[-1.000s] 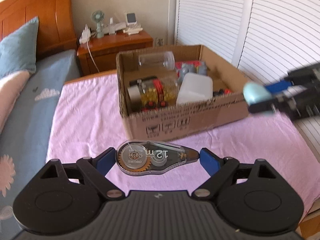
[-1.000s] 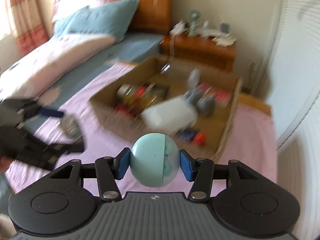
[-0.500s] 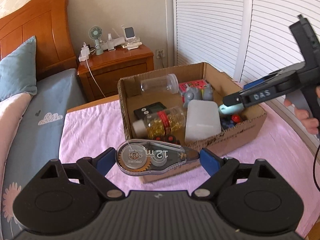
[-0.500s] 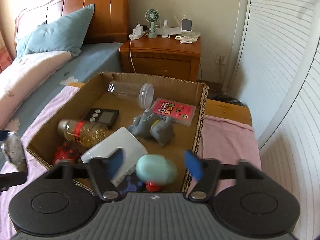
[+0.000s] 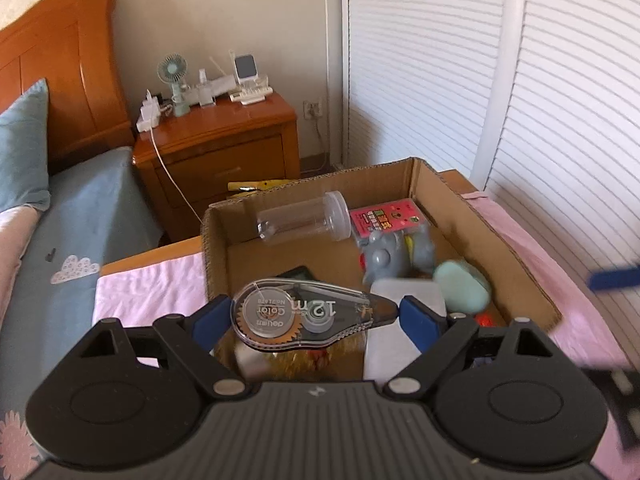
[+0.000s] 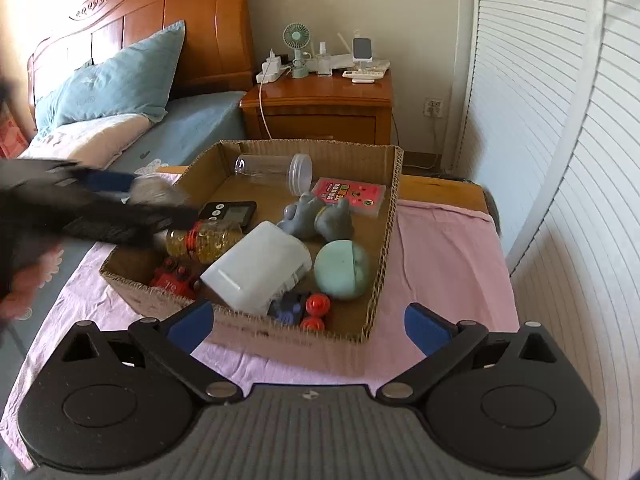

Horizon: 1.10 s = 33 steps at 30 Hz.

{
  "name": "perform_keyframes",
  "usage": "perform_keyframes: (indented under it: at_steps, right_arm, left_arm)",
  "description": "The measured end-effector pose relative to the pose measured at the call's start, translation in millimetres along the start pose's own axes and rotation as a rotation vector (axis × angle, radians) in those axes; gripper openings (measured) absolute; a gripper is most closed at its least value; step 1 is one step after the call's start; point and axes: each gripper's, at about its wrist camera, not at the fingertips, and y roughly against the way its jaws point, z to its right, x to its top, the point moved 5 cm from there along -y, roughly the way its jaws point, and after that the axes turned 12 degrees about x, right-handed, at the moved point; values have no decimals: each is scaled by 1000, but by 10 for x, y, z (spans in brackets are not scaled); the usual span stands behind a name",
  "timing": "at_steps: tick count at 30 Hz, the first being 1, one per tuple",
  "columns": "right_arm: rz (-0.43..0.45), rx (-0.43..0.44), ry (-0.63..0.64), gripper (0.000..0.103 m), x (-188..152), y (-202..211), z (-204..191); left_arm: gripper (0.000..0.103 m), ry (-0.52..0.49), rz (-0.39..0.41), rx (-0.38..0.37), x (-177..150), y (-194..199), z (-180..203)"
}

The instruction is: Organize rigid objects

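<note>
- My right gripper [image 6: 306,326] hung outside the near wall of the box [image 6: 280,338], jaws opening wide with nothing between them.
- The mint egg [image 6: 341,275] lay inside the box, by its right wall, beside the white tub [image 6: 256,272]. That one I judged stowed.
- My left gripper [image 5: 315,314] clamped the tape roller [image 5: 304,314] end to end, over the box's near left part.
- Left to do, I reckoned: lower and let go of the roller. Nothing else loose showed on the pink cloth [image 6: 440,256].
- Right view alone showed the timer [image 6: 228,213], oil bottle [image 6: 204,240], red toys at the box's near wall, and the left gripper only as a blur.
- Left view alone showed the roller's grip clearly; its body hid the box's near half.
</note>
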Motion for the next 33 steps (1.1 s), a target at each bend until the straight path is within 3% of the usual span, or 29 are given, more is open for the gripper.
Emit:
perform_keyframes:
  at_steps: [8,12,19,27,33]
  right_arm:
    - [1,-24,-33,103,-144,70,86]
    - [6,-26,-59,103,-159,92,133]
    - [1,-59,-102,103,-163,115,100]
    - [-42,-155,-133,103,-240,188,-40]
    - [-35,-194,-137,103,-348,331,-220]
  left_arm:
    - [90,-13,-36,37,144,-557,221]
    - [90,2,-37,61,147,-552,189]
    - [92,7,12,106,101,-27,48]
    - [97,47,-8,105,-352,821,18]
    - [97,78,-18,169,-687,1180,83]
